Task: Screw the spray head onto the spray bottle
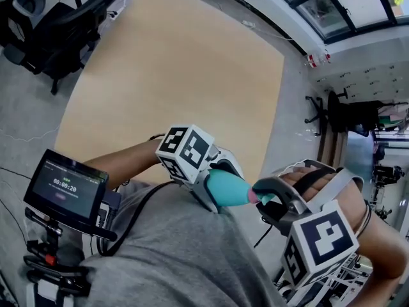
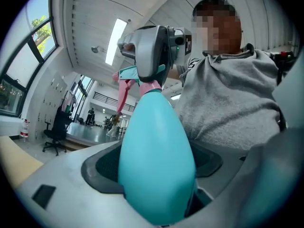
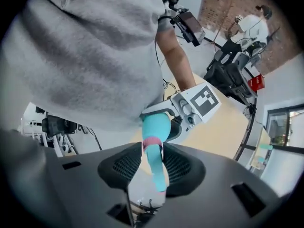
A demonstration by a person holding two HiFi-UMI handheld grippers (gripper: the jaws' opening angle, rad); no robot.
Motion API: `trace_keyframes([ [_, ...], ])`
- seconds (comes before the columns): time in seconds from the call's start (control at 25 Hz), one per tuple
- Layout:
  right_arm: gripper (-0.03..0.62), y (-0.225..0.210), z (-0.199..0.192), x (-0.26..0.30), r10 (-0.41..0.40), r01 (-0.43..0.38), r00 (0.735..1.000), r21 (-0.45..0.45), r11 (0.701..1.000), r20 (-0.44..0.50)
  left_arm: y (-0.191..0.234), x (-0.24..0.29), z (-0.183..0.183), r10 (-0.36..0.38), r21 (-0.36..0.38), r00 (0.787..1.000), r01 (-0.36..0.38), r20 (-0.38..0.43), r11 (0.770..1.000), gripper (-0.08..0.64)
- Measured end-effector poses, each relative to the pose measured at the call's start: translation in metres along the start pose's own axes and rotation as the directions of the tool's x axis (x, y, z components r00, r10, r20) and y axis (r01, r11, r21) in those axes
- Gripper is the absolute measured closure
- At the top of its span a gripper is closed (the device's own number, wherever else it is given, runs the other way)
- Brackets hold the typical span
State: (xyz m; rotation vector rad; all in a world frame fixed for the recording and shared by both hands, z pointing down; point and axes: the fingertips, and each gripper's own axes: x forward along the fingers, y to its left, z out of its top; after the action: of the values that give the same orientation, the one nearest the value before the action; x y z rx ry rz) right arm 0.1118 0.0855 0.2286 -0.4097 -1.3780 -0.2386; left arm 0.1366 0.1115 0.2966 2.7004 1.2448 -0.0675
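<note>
A turquoise spray bottle is held close in front of a person's grey shirt, over the near edge of the table. My left gripper is shut on its body; the bottle fills the gap between the pads in the left gripper view. The spray head, with a turquoise trigger and a pink collar, sits at the bottle's neck. My right gripper is shut on it. In the right gripper view, the spray head lies between the black pads and its pink collar meets the bottle.
A light wooden table lies ahead. Black office chairs stand at the far left. A small screen on a mount sits at the near left. Windows and a chair line the right side.
</note>
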Motion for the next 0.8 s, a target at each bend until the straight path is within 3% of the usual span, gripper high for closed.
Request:
trace_keyframes([
  [0.16,0.405,0.007,-0.006,-0.005,0.034,-0.034,0.999,-0.027,0.999,0.007,0.001,-0.001,0.005,0.03,0.047,1.0,-0.03,-0.008,0.998,0.17],
  [0.4,0.394,0.0,-0.017,-0.005,-0.012,0.018,0.997,-0.085,0.996,0.073,0.001,-0.001,0.009,0.043,0.083,0.999,-0.043,-0.005,0.996,0.17],
  [0.48,0.397,-0.002,-0.017,-0.002,-0.019,0.033,0.994,-0.132,0.991,0.106,0.0,-0.001,0.012,0.042,0.097,0.999,-0.041,-0.012,0.994,0.17],
  [0.56,0.488,0.001,-0.016,-0.001,-0.009,0.027,0.992,-0.139,0.99,0.129,0.0,0.0,0.009,0.04,0.099,0.999,-0.037,-0.027,0.994,0.17],
  [0.64,0.492,0.001,-0.017,-0.002,-0.023,0.038,0.992,-0.12,0.992,0.127,0.002,-0.001,0.005,0.045,0.084,0.999,-0.042,-0.031,0.996,0.17],
  [0.72,0.492,-0.002,-0.018,-0.004,-0.073,0.086,0.992,-0.14,0.986,0.099,0.004,-0.002,0.005,0.053,0.055,0.998,-0.052,-0.024,0.997,0.17],
  [0.8,0.492,-0.006,-0.017,-0.004,-0.156,0.163,0.986,-0.215,0.963,0.051,0.005,-0.003,0.005,0.053,0.032,0.998,-0.053,-0.015,0.998,0.17],
])
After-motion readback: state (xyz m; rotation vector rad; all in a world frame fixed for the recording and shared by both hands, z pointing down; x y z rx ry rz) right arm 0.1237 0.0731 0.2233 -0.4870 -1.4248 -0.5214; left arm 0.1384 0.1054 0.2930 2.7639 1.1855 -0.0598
